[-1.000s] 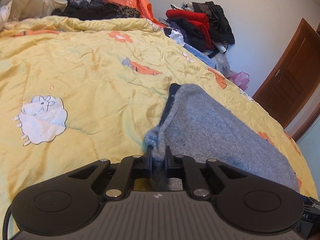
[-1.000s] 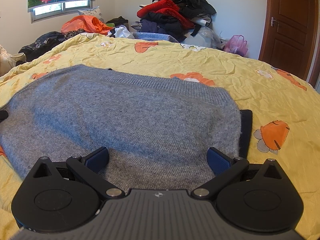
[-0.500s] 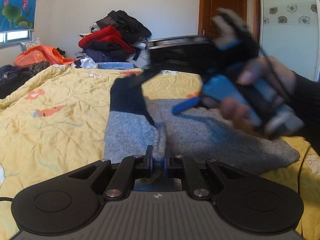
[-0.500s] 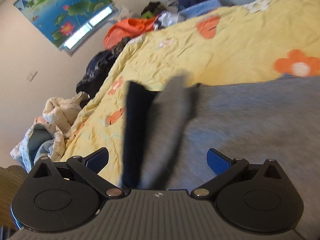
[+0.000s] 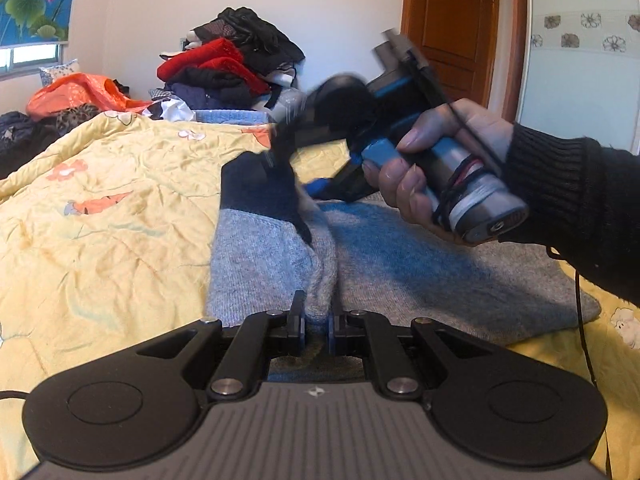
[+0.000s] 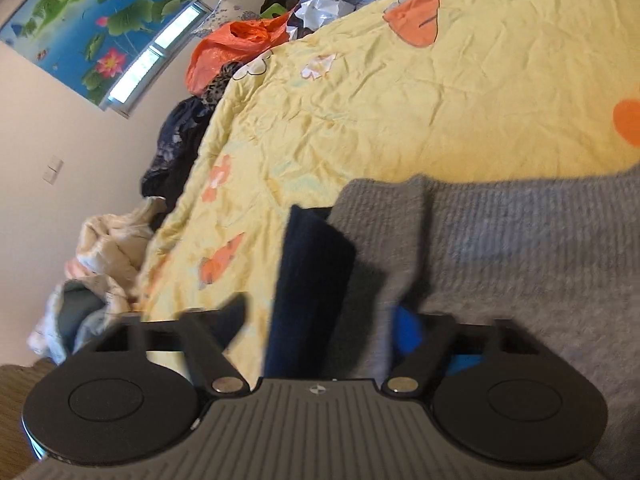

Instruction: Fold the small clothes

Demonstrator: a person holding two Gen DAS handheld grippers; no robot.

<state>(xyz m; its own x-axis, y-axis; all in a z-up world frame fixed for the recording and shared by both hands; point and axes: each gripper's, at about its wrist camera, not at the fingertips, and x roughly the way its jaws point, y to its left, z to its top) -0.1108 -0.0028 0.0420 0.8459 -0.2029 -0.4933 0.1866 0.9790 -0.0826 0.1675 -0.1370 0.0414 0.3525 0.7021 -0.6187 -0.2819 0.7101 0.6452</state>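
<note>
A grey knit sweater (image 5: 420,276) with a dark navy cuff (image 5: 260,196) lies on the yellow quilt (image 5: 100,200). My left gripper (image 5: 316,324) is shut on a fold of the grey sleeve near me. My right gripper (image 5: 288,160), held in a hand, is at the navy cuff further along the sleeve. In the right wrist view the navy cuff (image 6: 308,284) and grey sleeve (image 6: 372,280) stand between its fingers (image 6: 404,332), which are partly closed and blurred; contact is unclear.
The quilt (image 6: 400,100) covers the bed. Piles of clothes (image 5: 228,68) and an orange bag (image 5: 76,92) lie at the far edge. A wooden door (image 5: 452,28) is behind. A cream jacket (image 6: 108,248) lies by the bed's left side.
My right gripper swung from the sweater's hem to the sleeve cuff and its fingers have narrowed around it. My left gripper turned, still pinching the sleeve.
</note>
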